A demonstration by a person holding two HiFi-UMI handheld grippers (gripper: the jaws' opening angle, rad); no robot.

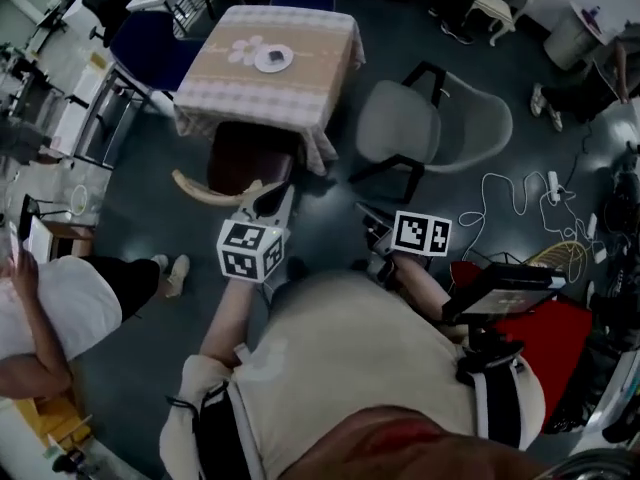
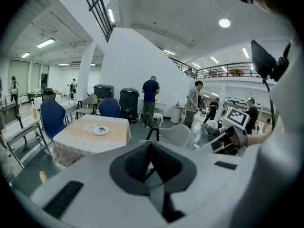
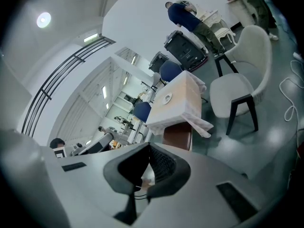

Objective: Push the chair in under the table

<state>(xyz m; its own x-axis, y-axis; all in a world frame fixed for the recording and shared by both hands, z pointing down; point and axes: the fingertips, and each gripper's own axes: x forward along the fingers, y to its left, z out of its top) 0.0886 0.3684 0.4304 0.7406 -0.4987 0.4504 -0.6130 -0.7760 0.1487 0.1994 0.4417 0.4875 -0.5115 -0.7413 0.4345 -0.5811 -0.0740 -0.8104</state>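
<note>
In the upper middle of the head view stands the table (image 1: 300,88), a plate (image 1: 273,58) on its cloth. The chair (image 1: 240,158), with a dark red seat, sits partly under the table's near edge, its curved wooden back toward the person. The left gripper (image 1: 264,200) is closed and empty, its tip at that back; contact is unclear. To its right, the right gripper (image 1: 370,218) is closed, empty and apart from the chair. A grey chair (image 1: 400,123) stands further right.

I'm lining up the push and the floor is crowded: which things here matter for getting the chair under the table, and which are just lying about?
In the job:
- brown chair, partly under the table
- cloth-covered table
- left gripper and right gripper, both shut and empty

Just lying about:
- grey chair to the table's right
- plate on the table
- blue chair beyond the table
</note>
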